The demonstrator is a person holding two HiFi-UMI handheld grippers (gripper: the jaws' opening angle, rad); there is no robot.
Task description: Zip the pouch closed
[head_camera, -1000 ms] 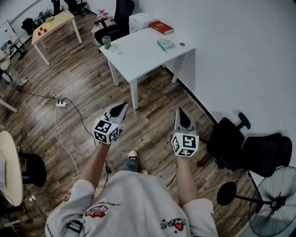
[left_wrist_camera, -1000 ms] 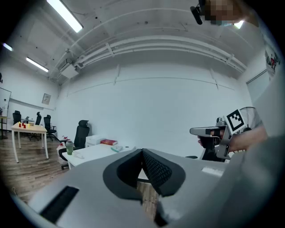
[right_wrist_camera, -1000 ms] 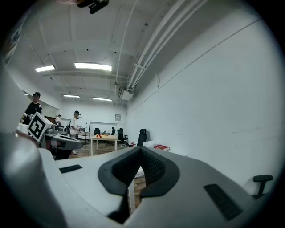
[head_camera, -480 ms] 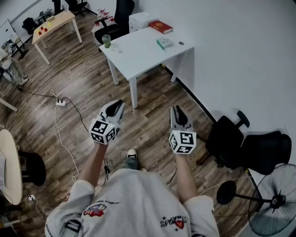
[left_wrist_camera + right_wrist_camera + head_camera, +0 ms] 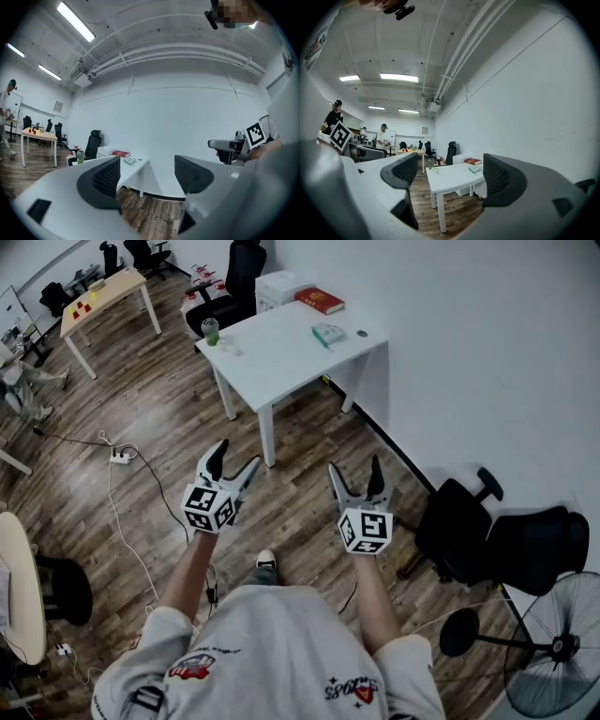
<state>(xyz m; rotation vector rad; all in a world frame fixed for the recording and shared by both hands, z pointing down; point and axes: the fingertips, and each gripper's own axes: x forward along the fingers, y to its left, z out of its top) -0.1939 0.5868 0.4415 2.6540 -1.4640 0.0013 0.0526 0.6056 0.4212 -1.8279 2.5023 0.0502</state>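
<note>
**Head view.** A person in a pale printed T-shirt holds the left tongs (image 5: pixel 235 457) and right tongs (image 5: pixel 354 468) level above a wood-plank floor (image 5: pixel 159 409). Each carries a black-and-white marker cube at its back. Both pairs of jaws stand spread with nothing between them. A second ago they were pressed together, and they have just been opening. The pouch (image 5: pixel 328 332), a small pale teal shape too far off to show detail, lies on the white, square-cornered worktop (image 5: pixel 272 357). It is well ahead of both tongs, near a red book (image 5: pixel 320 301) and a green cup (image 5: pixel 210 331). A black office chair (image 5: pixel 497 540) sits against the white wall at right. A fan (image 5: pixel 561 648) is cut off at the bottom corner.

**Left gripper view.** The left tongs (image 5: pixel 145 176) gape. Their dark pads (image 5: pixel 107 178) are patterned in a fine grid, and the white shells around them are smooth. Only the distant worktop (image 5: pixel 131 170) shows in the gap, with the pouch (image 5: pixel 129 160) and red book (image 5: pixel 120 153) on it.

**Right gripper view.** The right tongs (image 5: pixel 450 176) are likewise wide apart and empty. They frame the worktop (image 5: pixel 453 178), where the pouch (image 5: pixel 474 169) lies just in front of the red book (image 5: pixel 474 161). Its zipper cannot be made out.
</note>
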